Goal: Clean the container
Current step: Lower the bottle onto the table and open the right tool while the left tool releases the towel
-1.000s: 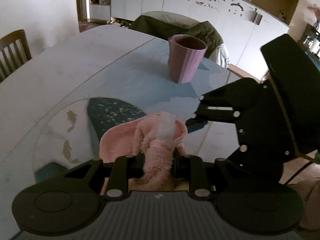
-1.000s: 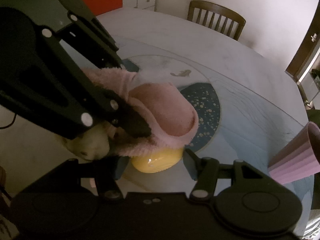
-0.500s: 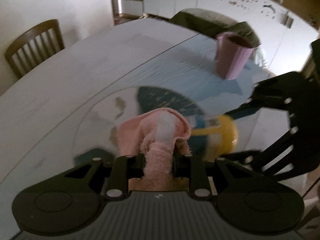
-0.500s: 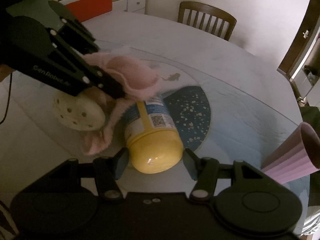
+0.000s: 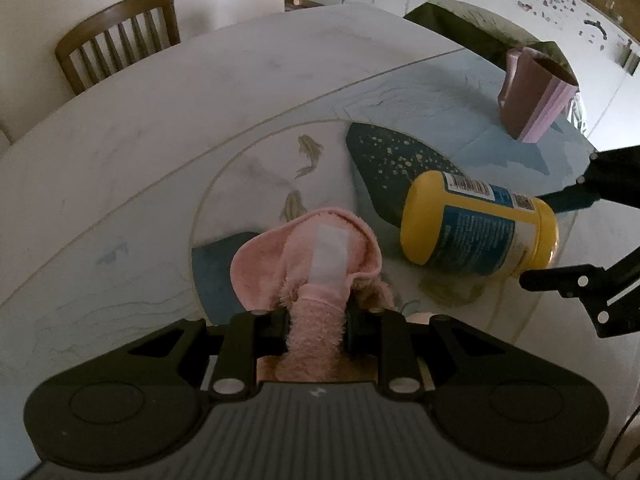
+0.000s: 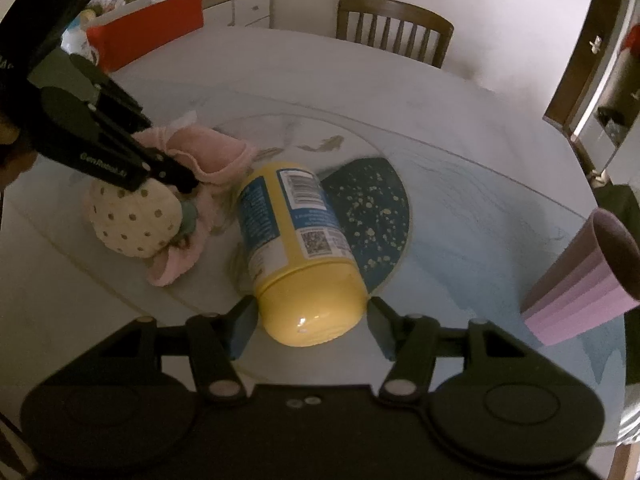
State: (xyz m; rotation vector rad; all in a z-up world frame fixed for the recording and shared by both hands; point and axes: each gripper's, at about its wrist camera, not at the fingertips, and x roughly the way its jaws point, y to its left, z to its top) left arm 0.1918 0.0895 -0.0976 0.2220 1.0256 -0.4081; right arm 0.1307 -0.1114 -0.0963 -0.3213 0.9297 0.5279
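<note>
A yellow container [image 6: 300,248] with a blue label lies on its side on the table, its yellow lid toward the right wrist camera. My right gripper [image 6: 310,316] straddles the lid end. Its jaws are opening and the pads stand just off the lid on both sides. In the left wrist view the container [image 5: 476,228] is at the right, with the right gripper [image 5: 538,240] around its far end. My left gripper [image 5: 316,316] is shut on a pink fluffy cloth [image 5: 312,256], left of the container and apart from it. The right wrist view has the left gripper [image 6: 188,180] and cloth [image 6: 208,152] at the upper left.
A purple ribbed cup [image 5: 536,96] stands upright at the right of the table [image 5: 160,152]. A cream round thing with brown dots [image 6: 132,220] lies under the left gripper on more pink cloth. Wooden chairs [image 6: 396,28] stand at the table's far edge.
The left gripper has carried the pink cloth off the container to the left, uncovering it. The right jaws have widened away from the lid.
</note>
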